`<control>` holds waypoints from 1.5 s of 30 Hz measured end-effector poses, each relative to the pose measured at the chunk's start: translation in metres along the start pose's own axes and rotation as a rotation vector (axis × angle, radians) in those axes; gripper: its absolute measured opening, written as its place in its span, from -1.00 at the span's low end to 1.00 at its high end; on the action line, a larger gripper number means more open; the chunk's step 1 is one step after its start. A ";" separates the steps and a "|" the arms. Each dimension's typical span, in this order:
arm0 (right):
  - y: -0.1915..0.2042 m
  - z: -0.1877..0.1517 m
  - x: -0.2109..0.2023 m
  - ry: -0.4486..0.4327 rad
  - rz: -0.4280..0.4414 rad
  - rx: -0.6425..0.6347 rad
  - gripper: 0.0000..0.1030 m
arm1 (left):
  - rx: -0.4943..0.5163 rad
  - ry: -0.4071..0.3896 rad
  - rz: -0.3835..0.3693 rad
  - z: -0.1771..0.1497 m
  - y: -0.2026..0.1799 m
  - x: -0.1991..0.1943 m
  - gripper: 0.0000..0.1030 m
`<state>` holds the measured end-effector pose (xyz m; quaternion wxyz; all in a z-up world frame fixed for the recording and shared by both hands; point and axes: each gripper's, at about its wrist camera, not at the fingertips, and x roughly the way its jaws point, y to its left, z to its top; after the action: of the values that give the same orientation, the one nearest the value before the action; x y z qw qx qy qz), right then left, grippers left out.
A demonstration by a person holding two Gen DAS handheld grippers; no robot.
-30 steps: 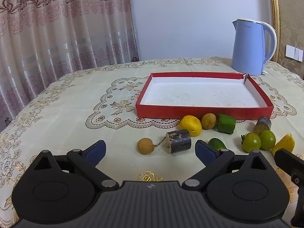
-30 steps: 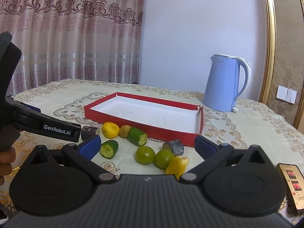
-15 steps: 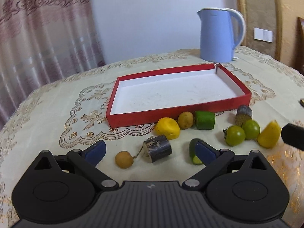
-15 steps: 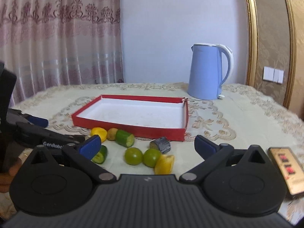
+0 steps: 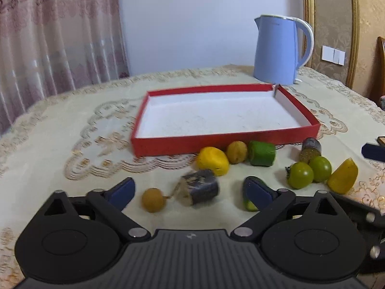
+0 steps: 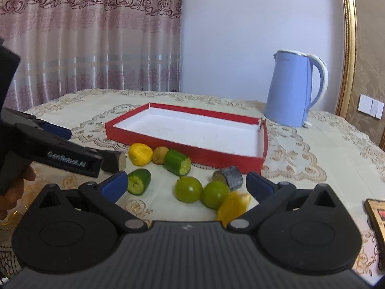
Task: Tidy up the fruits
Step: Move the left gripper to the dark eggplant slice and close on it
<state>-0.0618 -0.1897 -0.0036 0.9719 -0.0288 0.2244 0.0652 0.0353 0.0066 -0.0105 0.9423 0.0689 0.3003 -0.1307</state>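
A shallow red tray (image 5: 240,137) (image 6: 187,153) with a white floor lies on the table, nothing in it. Fruit pieces lie in front of it: a yellow piece (image 5: 213,160), a small brown fruit (image 5: 237,152), a green chunk (image 5: 261,153), two green round fruits (image 5: 309,171) (image 6: 201,191) and a yellow wedge (image 5: 343,179). My left gripper (image 5: 190,192) stands low over the cloth with its jaws closing; a dark cylinder piece (image 5: 199,190) and a small brown ball (image 5: 153,200) lie between them, untouched. My right gripper (image 6: 186,184) hangs open above the green fruits.
A blue kettle (image 5: 280,51) (image 6: 296,91) stands behind the tray at the right. A cut cucumber piece (image 6: 139,181) lies by my right gripper's left finger. A phone (image 6: 376,219) lies at the table's right edge. A hand (image 6: 14,192) holds the left gripper's handle.
My left gripper has swung and come closer to the dark cylinder and brown ball, and its fingers have narrowed a little. My right gripper has shifted; the green fruits now sit between its fingers.
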 end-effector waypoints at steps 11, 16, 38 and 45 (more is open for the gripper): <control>-0.018 -0.005 0.002 0.007 -0.022 0.034 1.00 | -0.053 0.056 0.010 0.008 -0.009 0.017 0.49; -0.014 -0.005 -0.002 -0.003 -0.033 0.019 1.00 | -0.048 0.053 0.023 0.011 -0.014 0.020 0.49; -0.002 0.000 -0.008 -0.018 -0.037 -0.019 1.00 | -0.131 0.059 0.127 0.010 0.024 0.014 0.50; 0.002 0.000 -0.013 -0.029 -0.040 -0.034 1.00 | -0.132 0.039 0.104 0.005 0.030 -0.002 0.50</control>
<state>-0.0736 -0.1894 0.0020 0.9756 -0.0486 0.2084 0.0500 0.0456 0.0350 -0.0037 0.9443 0.0247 0.3226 -0.0602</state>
